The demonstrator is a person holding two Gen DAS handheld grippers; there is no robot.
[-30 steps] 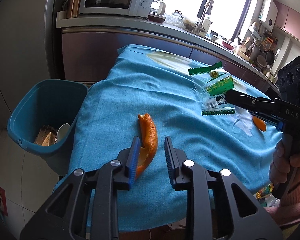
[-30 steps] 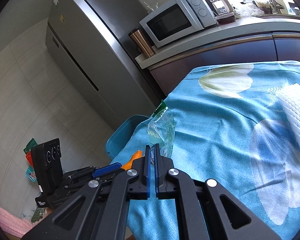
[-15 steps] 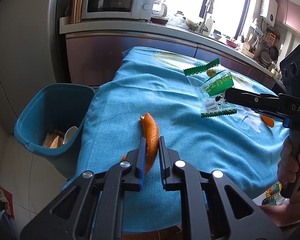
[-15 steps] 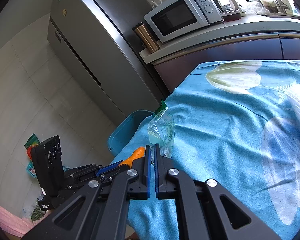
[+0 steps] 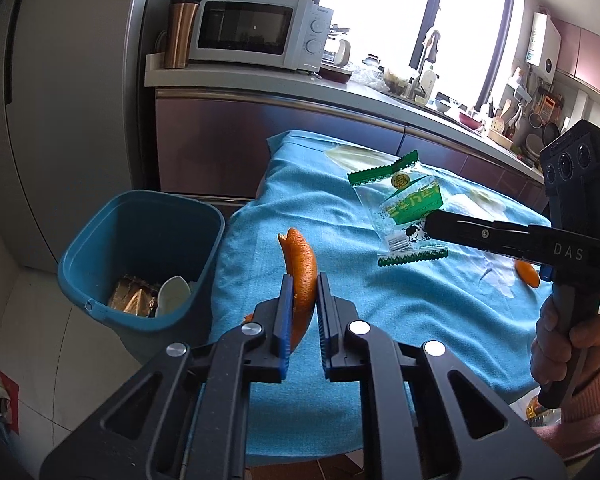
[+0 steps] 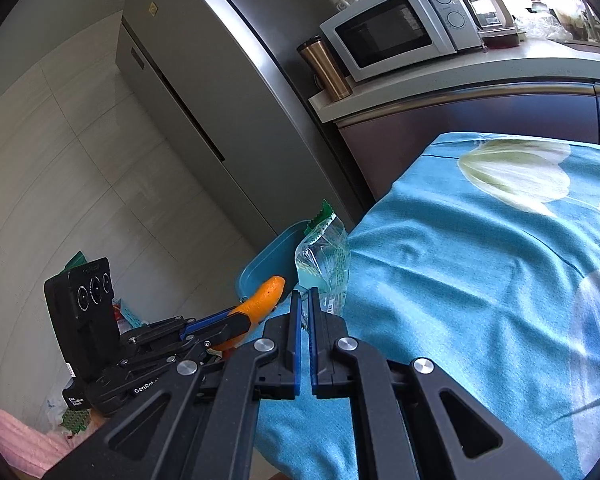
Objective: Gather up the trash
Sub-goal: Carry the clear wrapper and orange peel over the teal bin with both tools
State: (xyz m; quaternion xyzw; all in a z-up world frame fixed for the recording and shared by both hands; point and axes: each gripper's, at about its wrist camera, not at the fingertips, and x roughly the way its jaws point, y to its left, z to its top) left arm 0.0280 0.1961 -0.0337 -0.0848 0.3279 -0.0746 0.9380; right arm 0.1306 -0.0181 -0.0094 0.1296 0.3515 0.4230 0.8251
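My left gripper (image 5: 302,280) is shut on a curved orange peel (image 5: 300,264) and holds it above the blue tablecloth (image 5: 380,312). The peel also shows in the right wrist view (image 6: 260,300). My right gripper (image 6: 305,296) is shut on a clear and green snack wrapper (image 6: 324,256), lifted over the table; the wrapper shows in the left wrist view (image 5: 408,208) at the right gripper's fingertips (image 5: 436,222). A blue trash bin (image 5: 140,248) stands on the floor left of the table, with scraps inside.
Another orange peel piece (image 5: 526,272) lies on the cloth at the right. A counter with a microwave (image 5: 256,36) and a copper tumbler (image 5: 180,32) runs behind the table. A fridge (image 6: 204,92) stands at the left.
My left gripper closed on the orange peel and lifted it off the cloth. My right gripper kept hold of the wrapper and moved slightly toward the bin.
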